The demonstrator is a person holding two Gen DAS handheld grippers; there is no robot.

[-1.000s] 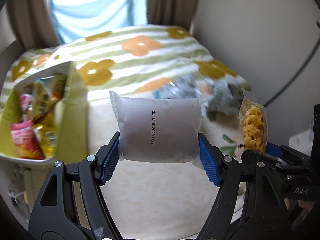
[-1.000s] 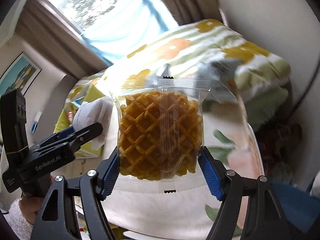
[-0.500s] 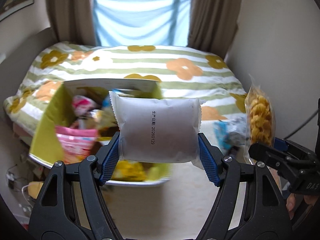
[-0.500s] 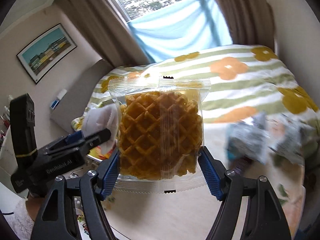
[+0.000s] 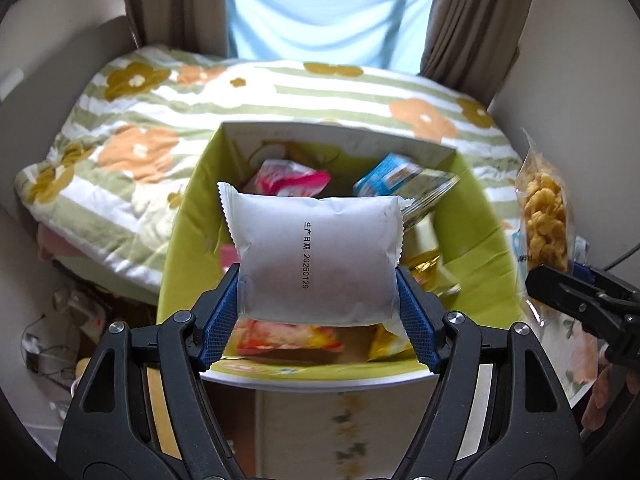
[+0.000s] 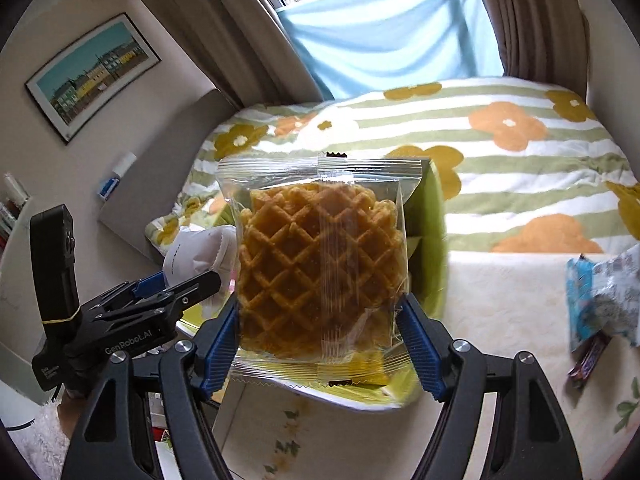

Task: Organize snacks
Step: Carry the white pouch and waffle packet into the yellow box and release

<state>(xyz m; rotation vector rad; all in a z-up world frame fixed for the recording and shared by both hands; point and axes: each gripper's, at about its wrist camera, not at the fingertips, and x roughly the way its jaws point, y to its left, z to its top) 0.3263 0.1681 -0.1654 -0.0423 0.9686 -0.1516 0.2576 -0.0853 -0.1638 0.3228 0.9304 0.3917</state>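
My left gripper is shut on a white snack packet with a printed date, held just above a green box that holds several snack packets. My right gripper is shut on a clear waffle-snack packet, held in front of the same green box. The waffle packet also shows at the right of the left wrist view. The left gripper with its white packet shows at the left of the right wrist view.
The box stands at the left end of a cream floral tablecloth. Loose blue-and-white snack packets lie on the table at the right. A bed with a flowered striped cover lies behind. Clutter sits on the floor at left.
Both grippers have swung left with their packets. The green box has come from the left edge to straight ahead under the white packet. The loose packets have slid off to the right.
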